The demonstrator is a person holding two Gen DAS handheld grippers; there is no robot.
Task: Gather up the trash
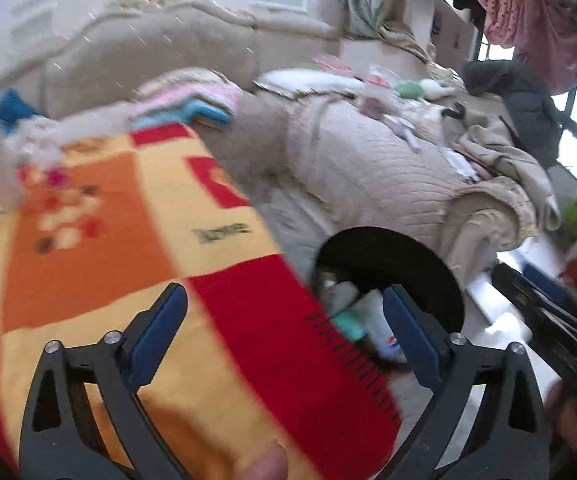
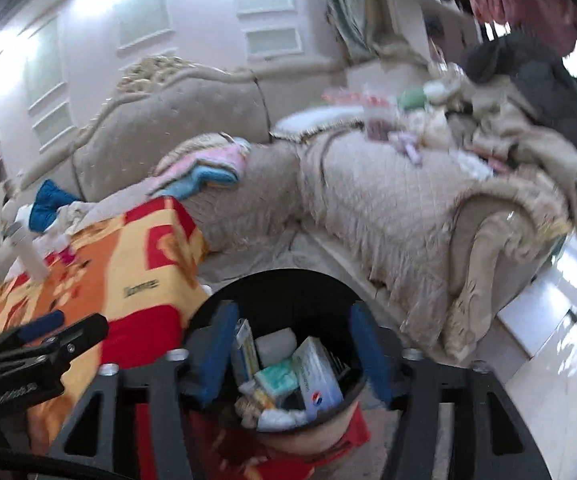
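Both frames are pretty smeared, but the black trash bin sits on the floor right at the corner of the table with the red, orange and yellow blanket, and it's stuffed: a white and blue carton, a green packet and some other wrappers I can't make out. The right gripper hangs over the bin with its blue fingers spread wide, nothing between them. The left gripper is over the blanket edge, also spread and empty. The blanket's corner covers part of the bin in the left wrist view. Behind it all there's a beige sofa piled with clothes and folded pink and blue towels.
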